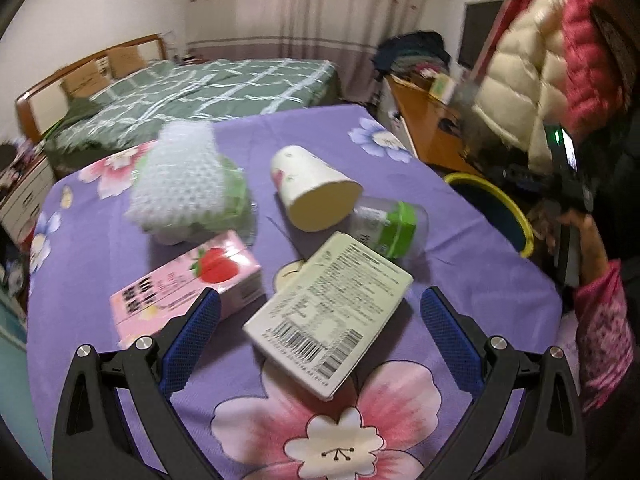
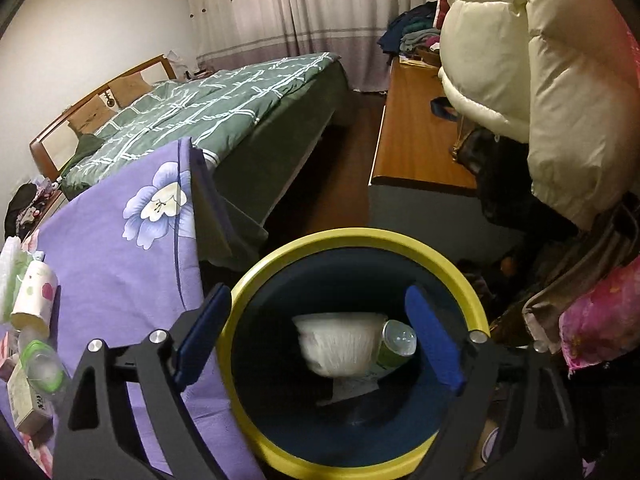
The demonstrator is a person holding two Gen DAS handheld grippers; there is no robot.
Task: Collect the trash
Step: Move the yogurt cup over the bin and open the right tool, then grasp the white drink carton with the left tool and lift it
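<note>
My left gripper (image 1: pixel 320 312) is open above a cream box (image 1: pixel 328 316) with a barcode, which lies between its blue fingers on the purple floral cloth (image 1: pixel 100 248). Beyond lie a pink strawberry carton (image 1: pixel 188 284), a tipped paper cup (image 1: pixel 312 188), a clear bottle with green label (image 1: pixel 390 226) and a bubble-wrap bundle (image 1: pixel 180 184). My right gripper (image 2: pixel 320 340) is open over a yellow-rimmed blue bin (image 2: pixel 360 244). A blurred white paper bowl (image 2: pixel 340 344) is in the air inside the bin, beside a green bottle (image 2: pixel 396 342).
The bin (image 1: pixel 492 200) stands off the table's right edge. A green bed (image 1: pixel 192 92) lies behind the table, a wooden desk (image 2: pixel 416 128) to the right. A person in a cream and pink jacket (image 1: pixel 552 60) stands at the right. The cup (image 2: pixel 34 300) and bottle (image 2: pixel 42 364) show at the right wrist view's left edge.
</note>
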